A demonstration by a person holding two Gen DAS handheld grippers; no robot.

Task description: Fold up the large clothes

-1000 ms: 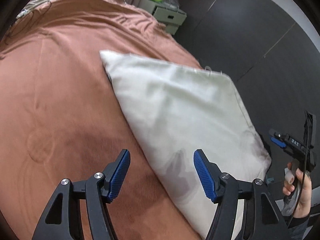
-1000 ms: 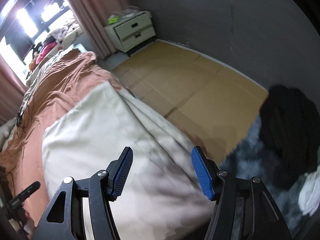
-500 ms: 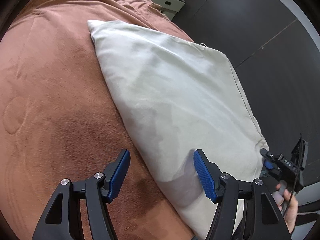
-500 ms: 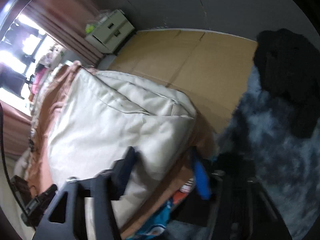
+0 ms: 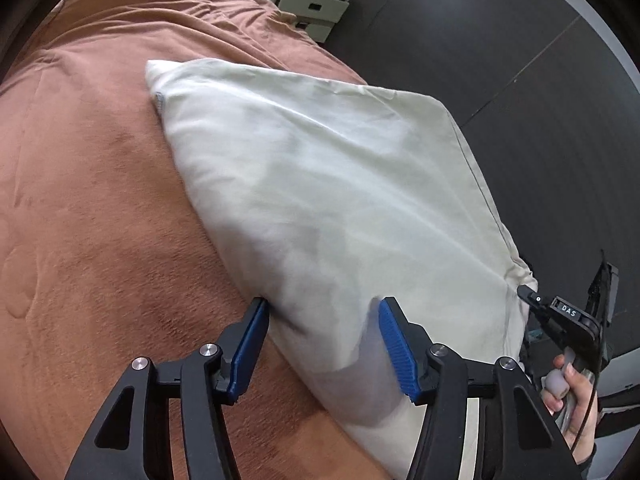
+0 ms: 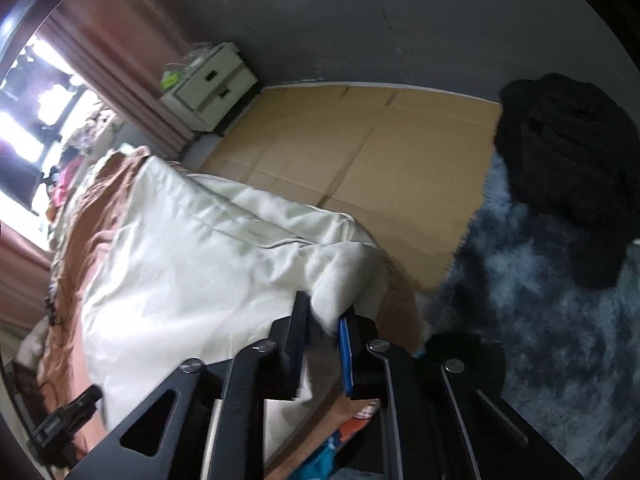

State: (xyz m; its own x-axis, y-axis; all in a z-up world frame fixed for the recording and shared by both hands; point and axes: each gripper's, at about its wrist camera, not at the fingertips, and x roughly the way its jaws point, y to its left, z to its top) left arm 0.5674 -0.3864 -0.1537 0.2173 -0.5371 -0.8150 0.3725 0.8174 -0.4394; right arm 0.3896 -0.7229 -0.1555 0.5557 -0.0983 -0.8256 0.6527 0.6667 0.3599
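Note:
A large cream folded cloth [image 5: 340, 184] lies on the brown bedspread [image 5: 80, 200], reaching to the bed's right edge. My left gripper [image 5: 320, 344] is open, its blue pads straddling the cloth's near edge. My right gripper [image 6: 324, 336] has its jaws closed on the near right corner of the cream cloth [image 6: 200, 264]. The right gripper also shows in the left wrist view [image 5: 560, 312] at the cloth's corner, held by a hand.
A white bedside drawer unit [image 6: 208, 84] stands by pink curtains [image 6: 120, 64]. Flattened cardboard [image 6: 360, 152] covers the floor beside the bed. A black garment [image 6: 568, 160] lies on a grey shaggy rug [image 6: 540, 320]. A dark wall [image 5: 500, 60] runs along the bed.
My right gripper swung down to the cloth's corner and closed on it. My left gripper moved forward until its open pads reached the cloth's near edge.

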